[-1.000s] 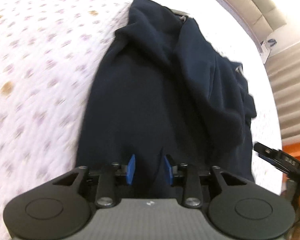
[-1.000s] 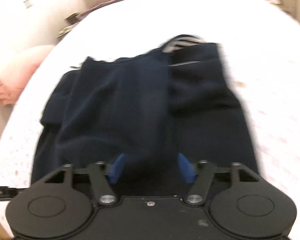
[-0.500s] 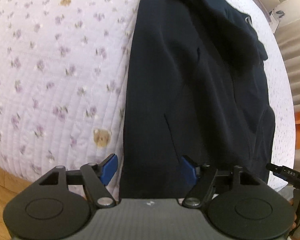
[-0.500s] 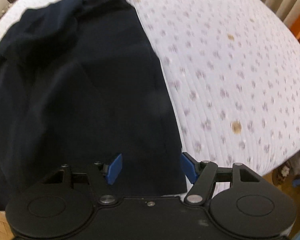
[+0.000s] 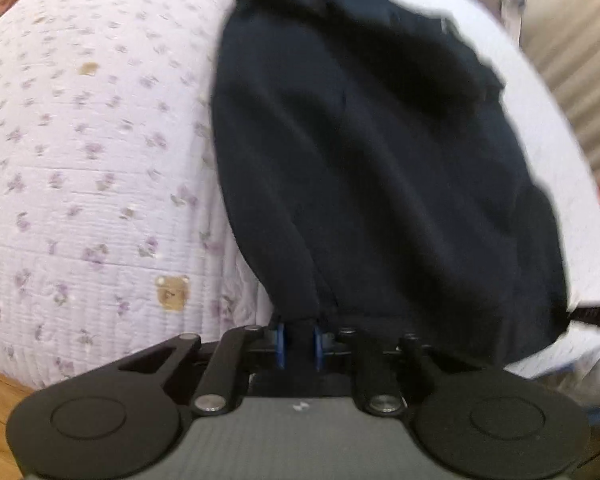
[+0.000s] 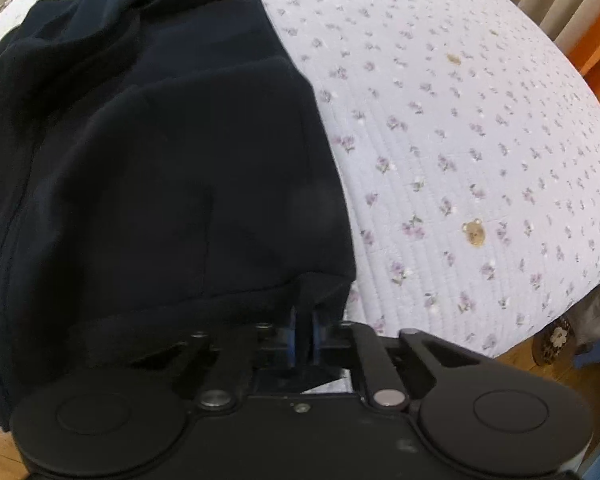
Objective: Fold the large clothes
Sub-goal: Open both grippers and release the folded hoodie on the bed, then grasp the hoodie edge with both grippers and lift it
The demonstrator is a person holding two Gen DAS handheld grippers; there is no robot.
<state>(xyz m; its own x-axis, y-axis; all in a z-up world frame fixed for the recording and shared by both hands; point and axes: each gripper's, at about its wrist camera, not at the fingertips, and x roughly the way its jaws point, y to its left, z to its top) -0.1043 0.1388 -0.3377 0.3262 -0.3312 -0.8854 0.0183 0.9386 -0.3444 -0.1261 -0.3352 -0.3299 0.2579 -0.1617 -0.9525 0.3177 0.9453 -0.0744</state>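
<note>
The dark navy garment (image 5: 380, 168) lies lengthwise on the floral quilt (image 5: 80, 168), near hem at the bed's edge. My left gripper (image 5: 299, 346) and right gripper (image 6: 305, 340) each pinch a hem corner — I judge the lengthwise fold is starting, and next I must lift both corners evenly toward the collar end.

Floral quilted bedspread (image 6: 480, 128) on a bed, dark navy garment (image 6: 160, 160) across it.
</note>
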